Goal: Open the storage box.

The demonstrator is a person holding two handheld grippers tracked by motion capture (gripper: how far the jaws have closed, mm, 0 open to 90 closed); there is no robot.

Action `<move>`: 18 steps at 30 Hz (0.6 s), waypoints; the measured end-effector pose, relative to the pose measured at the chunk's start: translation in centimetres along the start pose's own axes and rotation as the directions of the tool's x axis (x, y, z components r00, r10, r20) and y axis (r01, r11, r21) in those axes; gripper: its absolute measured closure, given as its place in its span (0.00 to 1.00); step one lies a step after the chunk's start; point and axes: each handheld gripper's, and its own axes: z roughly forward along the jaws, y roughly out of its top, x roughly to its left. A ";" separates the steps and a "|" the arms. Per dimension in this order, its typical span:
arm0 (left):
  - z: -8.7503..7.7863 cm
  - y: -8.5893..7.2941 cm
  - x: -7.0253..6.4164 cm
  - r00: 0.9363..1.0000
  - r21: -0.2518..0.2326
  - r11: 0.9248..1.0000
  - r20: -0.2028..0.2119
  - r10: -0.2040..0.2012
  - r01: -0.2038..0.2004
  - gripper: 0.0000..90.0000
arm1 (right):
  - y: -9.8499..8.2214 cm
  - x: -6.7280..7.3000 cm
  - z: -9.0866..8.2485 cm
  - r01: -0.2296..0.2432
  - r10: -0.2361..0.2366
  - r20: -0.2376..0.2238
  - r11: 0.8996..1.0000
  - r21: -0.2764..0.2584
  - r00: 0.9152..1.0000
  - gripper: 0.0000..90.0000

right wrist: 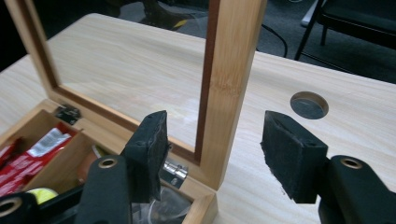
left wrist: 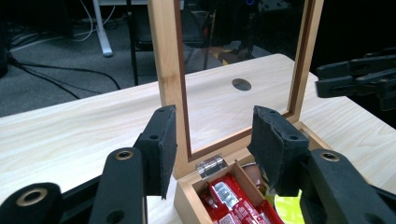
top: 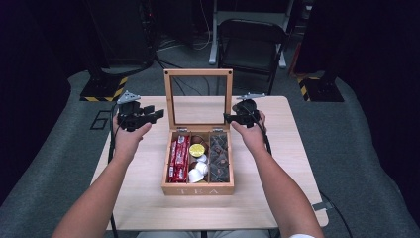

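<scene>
At the middle of your table (top: 277,198) stands the wooden tea box (top: 198,189), its glass-paned lid (top: 198,74) raised upright on the hinges at the back edge. You hold the left gripper (top: 157,115) just outside the lid's left post and the right gripper (top: 227,117) close against its right post, both pointing inward at the frame.

Along your left gripper's own view, the jaws stand partly apart with the lid's left post (left wrist: 169,70) between them; the left pad looks to lie against the post and the right pad is well clear of it, so nothing is clamped. Your right gripper's jaws are likewise parted around the lid's right post (right wrist: 233,84); the left pad sits near the inner edge, though I cannot tell whether it touches, and the right pad stands off with bare tabletop showing in the gap.

Inside the box lie red packets (top: 179,157) in the left compartment, round pods (top: 197,149) in the middle and dark sachets (top: 219,157) on the right. Bare tabletop lies open on both sides of the box and behind the lid, with a round cable hole (right wrist: 309,104) in it beyond your right gripper.
</scene>
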 end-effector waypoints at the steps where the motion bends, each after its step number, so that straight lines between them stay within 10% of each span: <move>1: 0.0 0.0 0.0 1.000 0.000 1.000 0.003 -0.001 0.001 0.55 | 0.0 0.1 -0.5 0.011 -0.011 -0.014 1.000 -0.003 1.000 0.43; 18: -0.7 0.0 0.5 1.000 -0.003 1.000 -0.016 -0.005 0.005 0.54 | -0.1 2.2 -3.0 0.077 -0.080 -0.095 0.996 -0.040 0.992 0.43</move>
